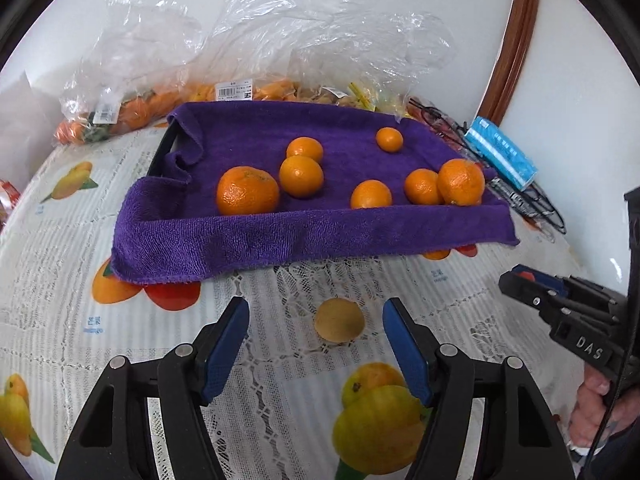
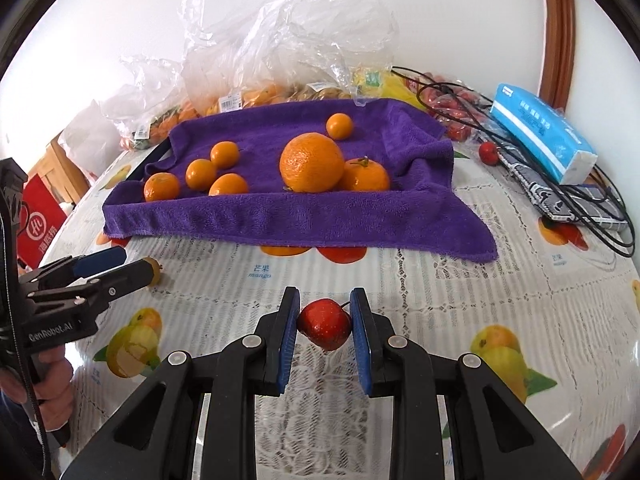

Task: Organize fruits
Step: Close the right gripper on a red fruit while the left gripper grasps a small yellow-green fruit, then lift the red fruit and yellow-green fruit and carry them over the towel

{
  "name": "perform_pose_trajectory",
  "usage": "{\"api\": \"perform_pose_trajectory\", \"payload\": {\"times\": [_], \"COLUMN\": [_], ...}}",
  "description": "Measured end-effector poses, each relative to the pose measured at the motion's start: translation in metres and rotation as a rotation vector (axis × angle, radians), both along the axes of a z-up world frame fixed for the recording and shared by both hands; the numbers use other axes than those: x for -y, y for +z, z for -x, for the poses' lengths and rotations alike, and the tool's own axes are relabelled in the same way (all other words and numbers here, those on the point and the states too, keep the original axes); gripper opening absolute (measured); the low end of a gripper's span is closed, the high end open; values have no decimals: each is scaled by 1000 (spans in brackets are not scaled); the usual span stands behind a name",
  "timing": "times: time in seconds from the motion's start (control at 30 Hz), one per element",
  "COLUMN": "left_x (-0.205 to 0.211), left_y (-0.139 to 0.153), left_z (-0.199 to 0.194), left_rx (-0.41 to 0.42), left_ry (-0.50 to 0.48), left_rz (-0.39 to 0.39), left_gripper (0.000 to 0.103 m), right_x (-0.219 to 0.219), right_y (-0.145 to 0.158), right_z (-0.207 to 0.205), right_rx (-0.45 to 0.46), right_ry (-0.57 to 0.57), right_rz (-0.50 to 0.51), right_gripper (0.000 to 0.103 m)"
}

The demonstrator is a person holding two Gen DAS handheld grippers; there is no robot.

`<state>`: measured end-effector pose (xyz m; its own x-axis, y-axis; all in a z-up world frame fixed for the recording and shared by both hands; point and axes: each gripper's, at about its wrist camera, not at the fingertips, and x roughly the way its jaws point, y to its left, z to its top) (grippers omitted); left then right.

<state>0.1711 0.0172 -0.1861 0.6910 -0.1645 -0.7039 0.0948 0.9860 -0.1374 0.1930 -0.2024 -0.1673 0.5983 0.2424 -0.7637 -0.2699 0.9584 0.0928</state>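
White wall (image 1: 360, 8) behind; tabletop (image 1: 280, 280) w/ a lace-look cloth printed w/ fruit pics fills both views. Clear plastic bags (image 1: 280, 40) of fruit sit along the wall at the back. Purple towel (image 1: 320, 232) drapes over a dark tray (image 1: 160, 156) mid-tabletop, front edge hanging onto the cloth. On the towel: seven oranges (image 2: 312, 162), diff sizes, largest touching a smaller stemmed one in the right wrist view, rest scattered toward the left side & back. Blue tissue pack (image 2: 540, 132) lies right of the towel, on top of black cables (image 2: 600, 216); small red fruit (image 2: 489, 153) near them on the tabletop.

Left gripper (image 1: 316, 344), jaws released, one on each side of a small tan-yellow round fruit (image 1: 339, 320) that rests on the tabletop in front of the towel; pads not touching it. Right gripper (image 2: 325, 320), jaws clenched on a small red apple-like fruit (image 2: 324, 324), pads pressing both sides, stem up; whether it's off the tabletop — can't tell. Each gripper shows at the other view's edge, w/ a hand (image 2: 52, 384) on its grip.
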Motion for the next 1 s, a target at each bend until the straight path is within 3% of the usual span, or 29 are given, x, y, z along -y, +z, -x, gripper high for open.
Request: {"api": "perform_pose_trajectory", "payload": {"times": [0.17, 0.23, 0.33, 0.7, 1.0], "left_x": [0, -1, -4, 3, -4], "left_y": [-4, -4, -4, -3, -1], "left_z": [-3, -3, -3, -4, -5], "left_rx": [-29, -31, -33, -37, -33], "left_ry": [35, 65, 74, 65, 59], "left_rz": [-41, -57, -51, -102, -42], "left_gripper": [44, 31, 26, 26, 26], "right_x": [0, -1, -5, -7, -8], "right_y": [-3, -4, -5, -17, -8], "right_z": [-9, -11, -12, -11, -6], "right_rx": [-16, -18, -16, -30, -9], "right_ry": [34, 51, 73, 79, 46], "right_rz": [-9, -11, -8, 0, 2], "right_gripper": [26, 26, 26, 26, 26]}}
